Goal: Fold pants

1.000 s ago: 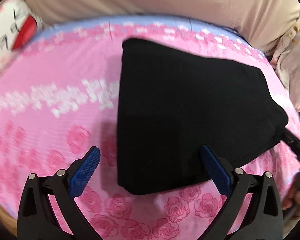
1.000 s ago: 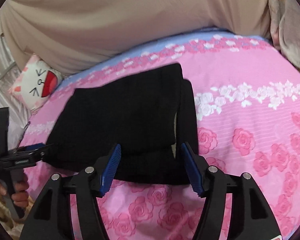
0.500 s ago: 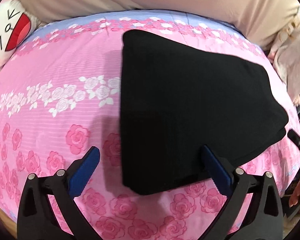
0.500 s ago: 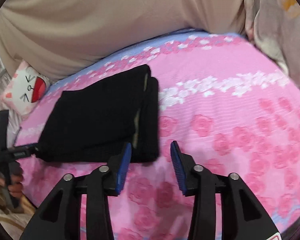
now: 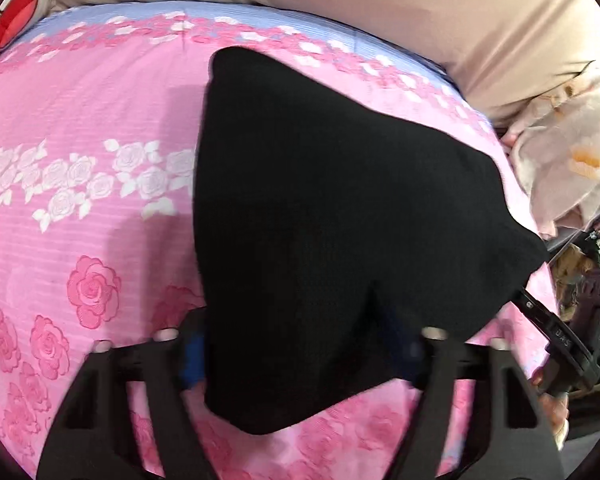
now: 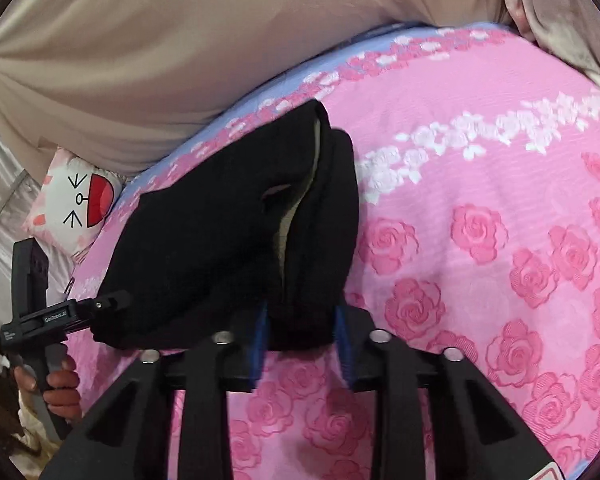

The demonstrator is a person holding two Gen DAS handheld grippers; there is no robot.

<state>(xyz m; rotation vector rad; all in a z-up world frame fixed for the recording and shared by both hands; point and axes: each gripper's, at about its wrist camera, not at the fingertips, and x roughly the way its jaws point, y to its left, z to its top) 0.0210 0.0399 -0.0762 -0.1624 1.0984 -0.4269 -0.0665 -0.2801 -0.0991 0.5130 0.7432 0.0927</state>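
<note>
Fingers come first: both pairs have just been closing, and each now pinches a near corner of the folded black knit pants (image 5: 340, 216), likely to lift that edge and fold it over again. The pants lie on the big pink rose-print bedsheet (image 5: 80, 128), near its far blue border. The left gripper (image 5: 300, 352) squeezes a thick bunch of cloth, half shut, with blue pads mostly hidden. The right gripper (image 6: 300, 340) is nearly shut on the waistband end. A second ago both stood open and the pants lay flat; now the near edge is bunched up.
</note>
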